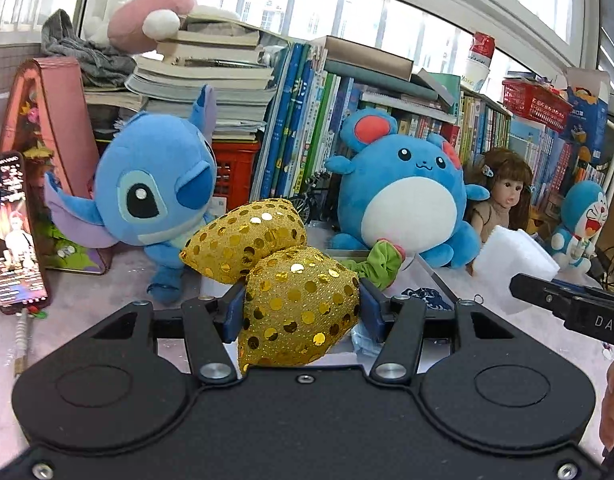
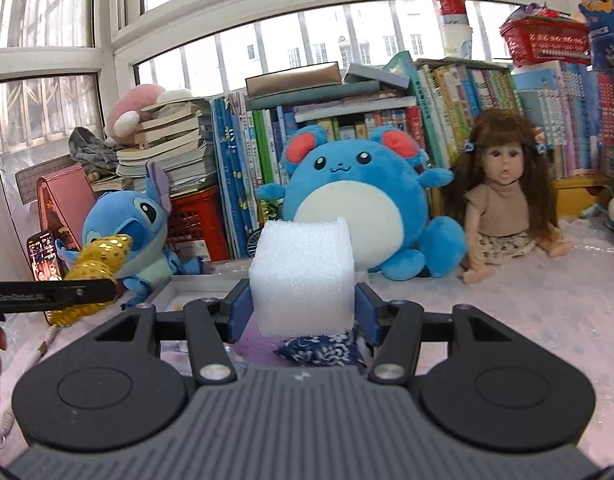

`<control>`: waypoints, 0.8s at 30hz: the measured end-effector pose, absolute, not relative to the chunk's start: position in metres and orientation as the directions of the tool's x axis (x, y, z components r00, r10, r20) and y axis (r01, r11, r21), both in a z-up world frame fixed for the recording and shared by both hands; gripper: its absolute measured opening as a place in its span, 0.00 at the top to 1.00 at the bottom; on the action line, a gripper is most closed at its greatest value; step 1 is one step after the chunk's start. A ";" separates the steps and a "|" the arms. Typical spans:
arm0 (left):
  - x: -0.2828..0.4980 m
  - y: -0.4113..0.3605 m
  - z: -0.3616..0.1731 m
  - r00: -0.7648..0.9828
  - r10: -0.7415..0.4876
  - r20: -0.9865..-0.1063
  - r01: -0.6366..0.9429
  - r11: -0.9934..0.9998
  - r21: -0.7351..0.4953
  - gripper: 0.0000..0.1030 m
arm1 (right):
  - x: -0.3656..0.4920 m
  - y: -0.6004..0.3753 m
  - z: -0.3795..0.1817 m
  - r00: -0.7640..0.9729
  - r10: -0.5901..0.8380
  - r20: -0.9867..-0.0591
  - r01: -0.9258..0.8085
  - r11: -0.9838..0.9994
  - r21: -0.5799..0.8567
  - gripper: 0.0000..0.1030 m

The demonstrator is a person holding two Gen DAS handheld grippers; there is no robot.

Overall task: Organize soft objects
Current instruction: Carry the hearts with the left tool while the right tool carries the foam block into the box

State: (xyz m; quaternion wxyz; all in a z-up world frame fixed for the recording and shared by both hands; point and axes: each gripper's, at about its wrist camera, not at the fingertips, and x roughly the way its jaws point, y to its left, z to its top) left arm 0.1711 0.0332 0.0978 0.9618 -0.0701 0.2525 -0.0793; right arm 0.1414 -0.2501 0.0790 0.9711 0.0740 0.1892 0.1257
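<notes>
Soft objects are held in both tongs — a gold sequined cushion [image 1: 295,292] is clamped between the blue pads of the left gripper [image 1: 301,310], and a white foam block [image 2: 303,276] is pinched by the right gripper [image 2: 303,312], both raised above the pale table [image 2: 527,312]. Beneath the foam a blue patterned pouch [image 2: 319,352] is seen. Farther back — a tray [image 2: 195,286], then a round blue plush [image 2: 361,200] and a doll [image 2: 503,192] before the books [image 2: 447,120].

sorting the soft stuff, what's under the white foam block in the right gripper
Below the white foam block held in the right gripper lies a blue floral cloth. The block and gripper hide the rest of it.
</notes>
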 end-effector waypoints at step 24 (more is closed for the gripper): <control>0.196 0.006 0.046 0.815 -0.161 -0.557 0.130 0.987 -0.095 0.45 | 0.175 -0.215 0.022 0.819 0.337 -0.464 -0.223 0.932 0.284 0.43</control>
